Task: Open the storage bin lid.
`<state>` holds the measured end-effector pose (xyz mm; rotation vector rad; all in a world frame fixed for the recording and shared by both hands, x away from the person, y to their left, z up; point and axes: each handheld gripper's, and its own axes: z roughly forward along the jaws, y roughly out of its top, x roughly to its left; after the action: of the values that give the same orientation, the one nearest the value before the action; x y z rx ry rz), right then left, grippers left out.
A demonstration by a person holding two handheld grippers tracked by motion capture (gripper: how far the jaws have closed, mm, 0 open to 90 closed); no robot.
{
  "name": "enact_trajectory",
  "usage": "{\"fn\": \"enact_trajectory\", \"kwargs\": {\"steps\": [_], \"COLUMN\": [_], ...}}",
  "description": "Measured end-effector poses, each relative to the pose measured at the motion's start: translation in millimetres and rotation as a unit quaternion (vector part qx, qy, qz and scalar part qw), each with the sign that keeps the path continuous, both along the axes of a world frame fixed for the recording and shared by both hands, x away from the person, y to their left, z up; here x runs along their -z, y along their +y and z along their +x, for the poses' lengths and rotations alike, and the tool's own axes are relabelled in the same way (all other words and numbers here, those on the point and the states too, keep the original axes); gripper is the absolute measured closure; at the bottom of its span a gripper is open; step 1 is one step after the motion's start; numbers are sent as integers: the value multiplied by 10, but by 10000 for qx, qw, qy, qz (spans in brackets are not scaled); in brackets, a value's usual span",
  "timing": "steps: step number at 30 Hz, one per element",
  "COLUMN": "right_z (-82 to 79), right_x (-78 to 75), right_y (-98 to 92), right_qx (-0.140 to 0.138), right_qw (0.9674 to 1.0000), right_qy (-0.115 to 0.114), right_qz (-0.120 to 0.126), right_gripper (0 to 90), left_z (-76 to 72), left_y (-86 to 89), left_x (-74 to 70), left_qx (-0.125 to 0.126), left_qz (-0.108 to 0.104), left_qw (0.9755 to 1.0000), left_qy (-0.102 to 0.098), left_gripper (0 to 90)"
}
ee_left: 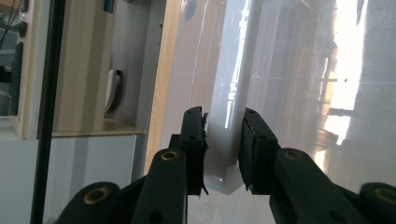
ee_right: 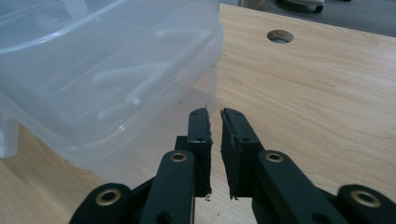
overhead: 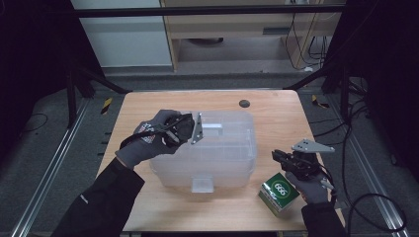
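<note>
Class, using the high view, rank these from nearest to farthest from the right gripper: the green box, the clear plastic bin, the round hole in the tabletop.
From the right gripper:
1. Green box, just below it by the table's near edge.
2. Bin, mid-table to its left.
3. Hole, near the far edge.

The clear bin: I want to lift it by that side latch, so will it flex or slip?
Probably some flex: the bin looks thin-walled and see-through. It seems light, since nothing shows inside it. The glossy latch that the left gripper pinches may be slippery, and a lift from one side would likely tilt the bin.
</note>
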<state>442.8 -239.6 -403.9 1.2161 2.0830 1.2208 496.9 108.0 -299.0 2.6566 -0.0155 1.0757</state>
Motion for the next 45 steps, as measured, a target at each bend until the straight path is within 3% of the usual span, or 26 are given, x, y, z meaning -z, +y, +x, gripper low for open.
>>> {"fn": "enact_trajectory", "kwargs": {"steps": [9, 30, 45], "right_z": [-4, -27, -36], "right_x": [-2, -4, -11], "right_y": [15, 109, 212], "right_qx": [-95, -340, -532], "right_qw": [9999, 9991, 9980], "right_qy": [67, 186, 88], "right_qz": [83, 150, 316], "right_gripper": [887, 900, 900], "left_z": [36, 168, 372], "left_y": [-5, -60, -52], "left_x": [-42, -171, -263], "left_qx": [-28, -213, -388], "left_qz": [-18, 198, -90], "left_qw": [10000, 9990, 9989], "left_qy": [-54, -335, -264], "left_gripper": [725, 723, 711]}}
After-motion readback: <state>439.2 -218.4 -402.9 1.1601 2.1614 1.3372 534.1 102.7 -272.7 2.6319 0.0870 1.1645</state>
